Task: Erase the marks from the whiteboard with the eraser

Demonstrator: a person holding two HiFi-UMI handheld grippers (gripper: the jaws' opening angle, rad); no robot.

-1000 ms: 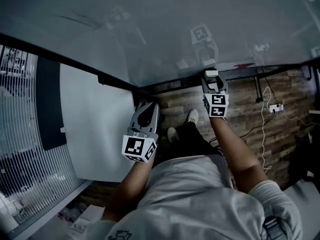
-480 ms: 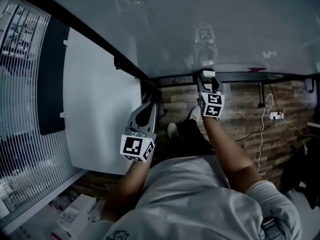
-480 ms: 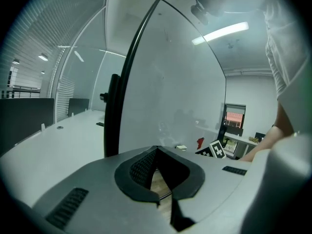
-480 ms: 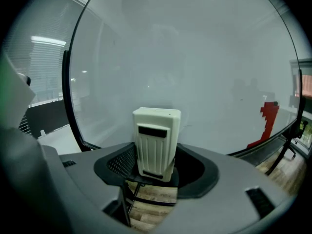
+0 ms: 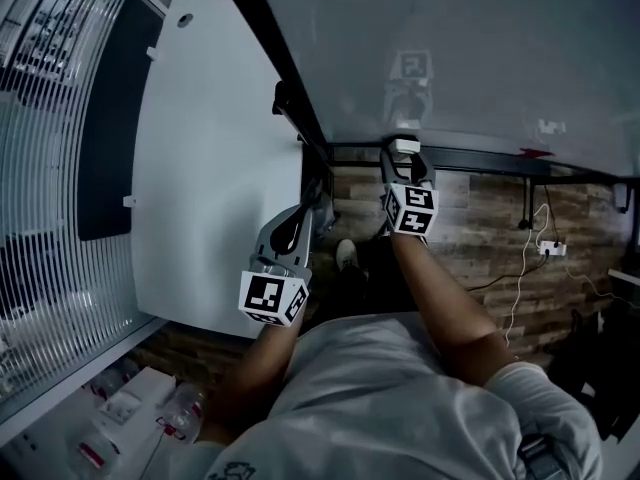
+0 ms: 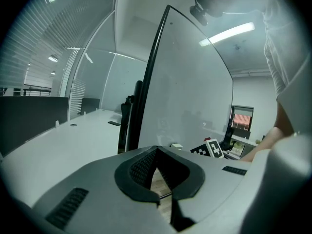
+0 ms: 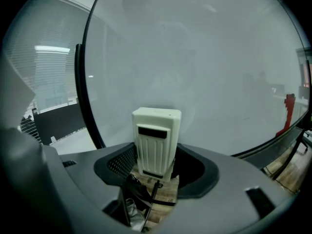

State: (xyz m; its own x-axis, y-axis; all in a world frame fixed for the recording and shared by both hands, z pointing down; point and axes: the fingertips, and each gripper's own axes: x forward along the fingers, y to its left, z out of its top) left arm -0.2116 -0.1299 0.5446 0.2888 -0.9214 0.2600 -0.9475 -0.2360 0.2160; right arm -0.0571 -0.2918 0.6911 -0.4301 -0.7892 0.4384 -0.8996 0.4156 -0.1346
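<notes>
The whiteboard (image 5: 480,58) fills the top of the head view, glossy grey, with a black frame along its lower edge. I make out no clear marks on it. My right gripper (image 5: 405,163) is shut on the white eraser (image 5: 403,147), which is at the board's lower edge. In the right gripper view the ribbed eraser (image 7: 155,140) stands upright between the jaws of the right gripper (image 7: 156,165), facing the whiteboard (image 7: 195,57). My left gripper (image 5: 300,208) hangs lower and to the left, off the board, shut and empty. The left gripper (image 6: 157,155) shows jaws meeting, beside the whiteboard (image 6: 190,96).
A white desk top (image 5: 210,168) and slatted blinds (image 5: 50,168) lie at left. Wood floor (image 5: 480,228) with a power strip and cable (image 5: 548,248) runs under the board. A small red thing (image 5: 535,153) sits at the board's lower edge. Boxes (image 5: 130,418) lie lower left.
The head view has swung, so the board's left edge now runs steeply. The right gripper keeps the eraser at the board's lower edge, slightly further left. The left gripper has barely moved.
</notes>
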